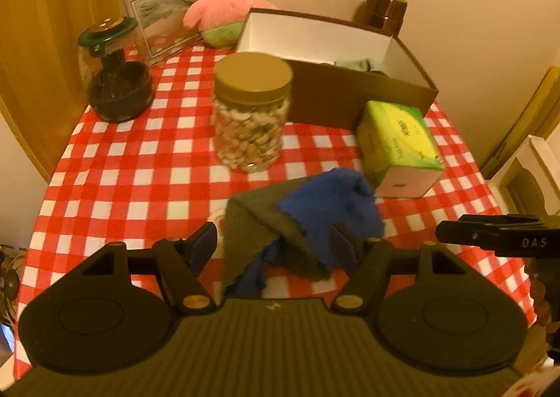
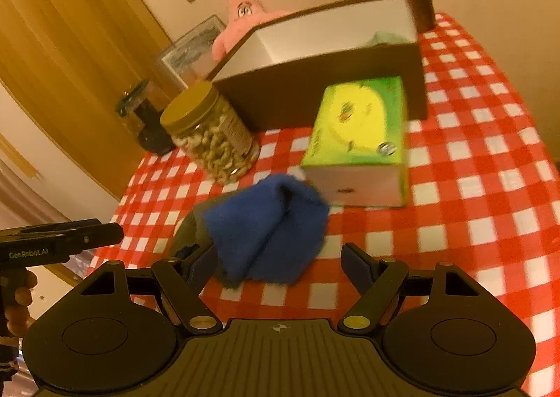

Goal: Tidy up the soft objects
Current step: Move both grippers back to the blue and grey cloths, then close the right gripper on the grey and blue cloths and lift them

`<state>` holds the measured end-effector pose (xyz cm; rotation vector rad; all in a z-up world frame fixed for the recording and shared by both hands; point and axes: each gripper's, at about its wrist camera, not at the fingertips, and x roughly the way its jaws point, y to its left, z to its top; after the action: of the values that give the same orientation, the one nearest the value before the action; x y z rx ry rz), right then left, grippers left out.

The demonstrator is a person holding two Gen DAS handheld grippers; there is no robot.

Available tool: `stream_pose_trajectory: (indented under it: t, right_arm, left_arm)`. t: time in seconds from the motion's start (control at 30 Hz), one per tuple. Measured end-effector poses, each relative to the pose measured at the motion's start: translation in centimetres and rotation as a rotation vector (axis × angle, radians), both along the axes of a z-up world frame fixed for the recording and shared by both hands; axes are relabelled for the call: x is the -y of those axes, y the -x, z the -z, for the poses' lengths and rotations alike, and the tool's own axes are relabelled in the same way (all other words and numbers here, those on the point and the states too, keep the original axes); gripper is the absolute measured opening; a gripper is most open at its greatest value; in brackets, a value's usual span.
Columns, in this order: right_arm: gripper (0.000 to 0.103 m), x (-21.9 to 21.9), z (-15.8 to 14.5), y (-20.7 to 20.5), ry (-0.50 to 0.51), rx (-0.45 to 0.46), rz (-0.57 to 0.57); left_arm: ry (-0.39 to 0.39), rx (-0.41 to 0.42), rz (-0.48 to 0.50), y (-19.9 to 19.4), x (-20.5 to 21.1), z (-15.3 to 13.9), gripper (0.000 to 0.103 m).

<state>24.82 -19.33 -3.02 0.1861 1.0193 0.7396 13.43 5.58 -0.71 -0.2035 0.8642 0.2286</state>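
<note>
A crumpled blue and grey cloth [image 1: 301, 218] lies on the red checked tablecloth [image 1: 122, 166], near the table's front. My left gripper [image 1: 274, 245] is open, its fingers on either side of the cloth's near end. My right gripper [image 2: 280, 264] is open too, just in front of the same cloth [image 2: 269, 222]. A brown box [image 1: 350, 92] with a white inside stands behind, with a pale green cloth [image 1: 360, 64] in its right corner. A pink plush star [image 1: 224, 8] leans on the wall behind the box.
A gold-lidded jar of nuts [image 1: 250, 110] stands mid-table. A green tissue box [image 1: 399, 148] lies right of the cloth. A dark glass jar [image 1: 113, 75] and a framed picture [image 1: 164, 12] stand at the back left. A brown canister [image 1: 385, 10] is behind the box.
</note>
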Motion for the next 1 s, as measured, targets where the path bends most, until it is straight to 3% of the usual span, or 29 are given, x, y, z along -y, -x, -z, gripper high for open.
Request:
stream_pose_trajectory:
  t: [0.43,1.0]
  right_arm:
    - [0.077,-7.1,2.8,1.8,0.073,-0.042,-0.013]
    - [0.077,-15.3,6.3,2.4,0.197,0.123,-0.148]
  left_arm:
    - [0.011,-0.054,0.015,0.7,-4.8,3.2,0.068]
    - [0.040,-0.108,0.027,-0.2,-8.0,6.2,0.064]
